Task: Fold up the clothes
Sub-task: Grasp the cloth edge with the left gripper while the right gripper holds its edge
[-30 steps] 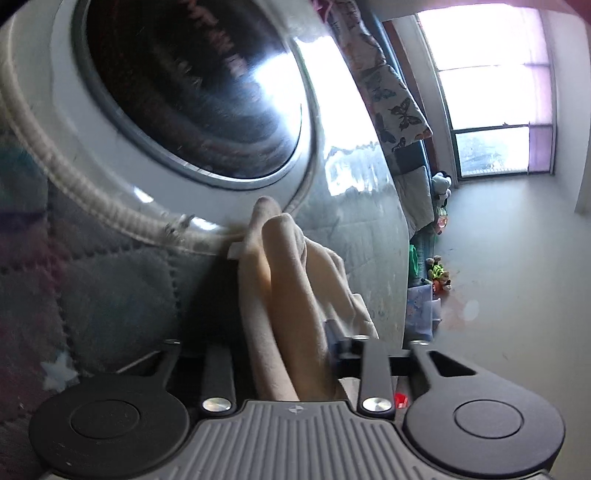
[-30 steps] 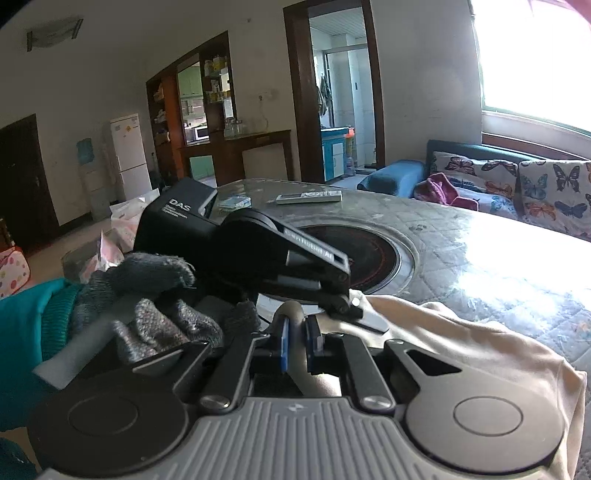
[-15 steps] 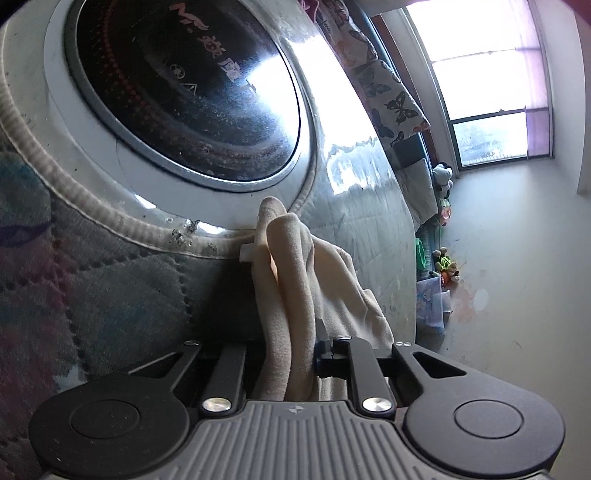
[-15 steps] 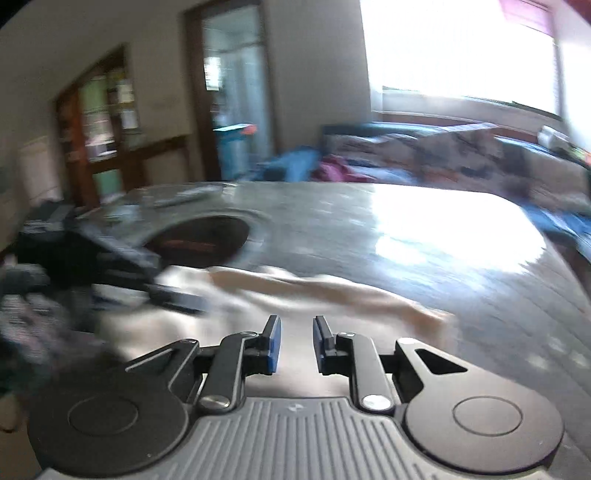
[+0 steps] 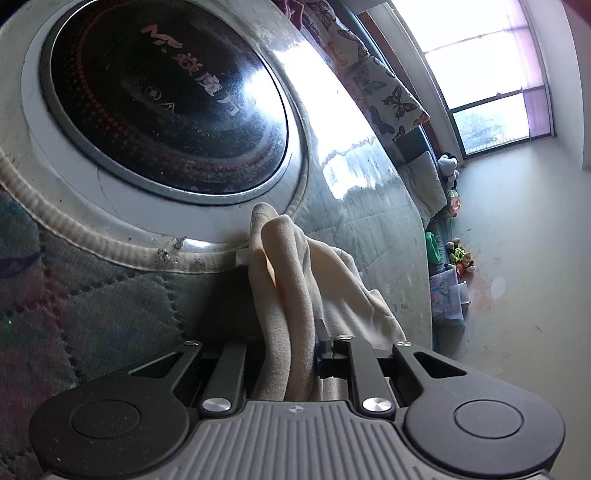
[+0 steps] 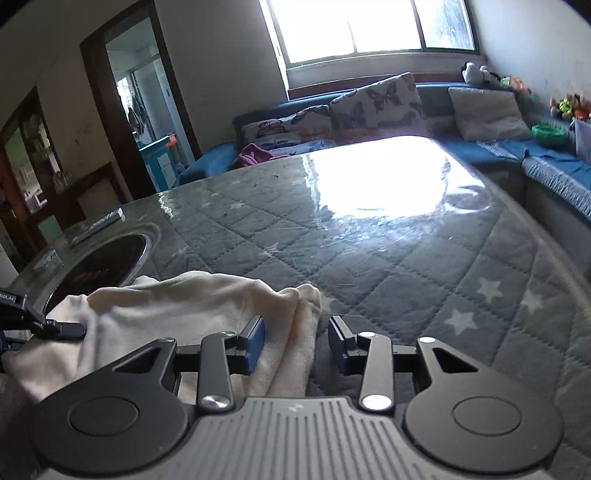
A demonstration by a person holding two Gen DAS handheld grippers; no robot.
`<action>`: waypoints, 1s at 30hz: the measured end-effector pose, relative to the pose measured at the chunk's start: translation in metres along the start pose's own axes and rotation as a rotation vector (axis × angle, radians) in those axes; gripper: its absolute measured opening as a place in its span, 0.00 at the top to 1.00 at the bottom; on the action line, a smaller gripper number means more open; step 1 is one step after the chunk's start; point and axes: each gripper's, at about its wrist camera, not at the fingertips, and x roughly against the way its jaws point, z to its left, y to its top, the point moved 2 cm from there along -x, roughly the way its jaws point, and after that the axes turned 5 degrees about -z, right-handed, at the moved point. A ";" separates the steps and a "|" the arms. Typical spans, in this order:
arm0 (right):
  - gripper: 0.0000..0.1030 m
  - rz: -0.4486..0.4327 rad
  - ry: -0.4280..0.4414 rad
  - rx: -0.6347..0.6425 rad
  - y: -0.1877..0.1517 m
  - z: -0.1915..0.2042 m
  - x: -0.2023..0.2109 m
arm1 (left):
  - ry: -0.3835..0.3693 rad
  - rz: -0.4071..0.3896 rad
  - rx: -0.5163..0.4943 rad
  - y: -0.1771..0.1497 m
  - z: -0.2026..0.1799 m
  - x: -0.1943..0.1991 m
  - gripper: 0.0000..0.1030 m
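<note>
Cream garment (image 6: 177, 306) lies bunched on the quilted table cover (image 6: 369, 266), next to the round black cooktop (image 5: 166, 99). Left gripper (image 5: 291, 332) is clamped on a thick fold of it. Right gripper (image 6: 297, 341) jaws are opening, with a cloth edge lying loose between them, pads not pressing.

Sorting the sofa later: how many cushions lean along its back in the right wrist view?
3: two butterfly-print cushions side by side under the window, and a plain grey cushion near the corner. More may hide behind the table.
</note>
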 end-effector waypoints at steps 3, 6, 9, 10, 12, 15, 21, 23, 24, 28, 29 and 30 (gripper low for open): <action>0.77 -0.010 0.015 -0.009 -0.001 0.002 0.002 | 0.009 -0.005 -0.018 -0.004 -0.003 0.001 0.82; 0.88 -0.026 0.032 -0.011 -0.002 0.004 0.007 | 0.026 -0.015 -0.051 -0.006 -0.009 0.001 0.83; 0.90 -0.070 0.032 0.000 -0.001 0.008 0.019 | 0.049 -0.026 -0.104 -0.007 -0.016 0.000 0.83; 0.91 -0.085 0.032 0.004 -0.001 0.009 0.023 | 0.053 -0.028 -0.123 -0.007 -0.019 0.000 0.83; 0.91 -0.112 0.027 0.013 0.000 0.011 0.031 | 0.048 -0.027 -0.156 -0.010 -0.028 -0.001 0.84; 0.91 -0.150 0.011 0.031 0.003 0.011 0.047 | 0.022 -0.019 -0.201 -0.013 -0.046 -0.004 0.84; 0.91 -0.196 -0.077 0.054 0.014 -0.008 0.077 | -0.030 0.028 -0.287 -0.030 -0.086 -0.027 0.84; 0.91 -0.204 -0.119 0.050 0.018 -0.021 0.086 | -0.046 0.055 -0.311 -0.038 -0.099 -0.039 0.84; 0.91 -0.209 -0.145 0.053 0.020 -0.028 0.091 | -0.055 0.069 -0.324 -0.043 -0.106 -0.045 0.84; 0.91 -0.222 -0.244 0.064 0.025 -0.054 0.110 | -0.094 0.124 -0.378 -0.064 -0.135 -0.070 0.84; 0.91 -0.224 -0.266 0.064 0.025 -0.060 0.114 | -0.103 0.135 -0.389 -0.070 -0.141 -0.076 0.84; 0.91 -0.226 -0.289 0.064 0.026 -0.066 0.118 | -0.113 0.145 -0.401 -0.075 -0.147 -0.081 0.84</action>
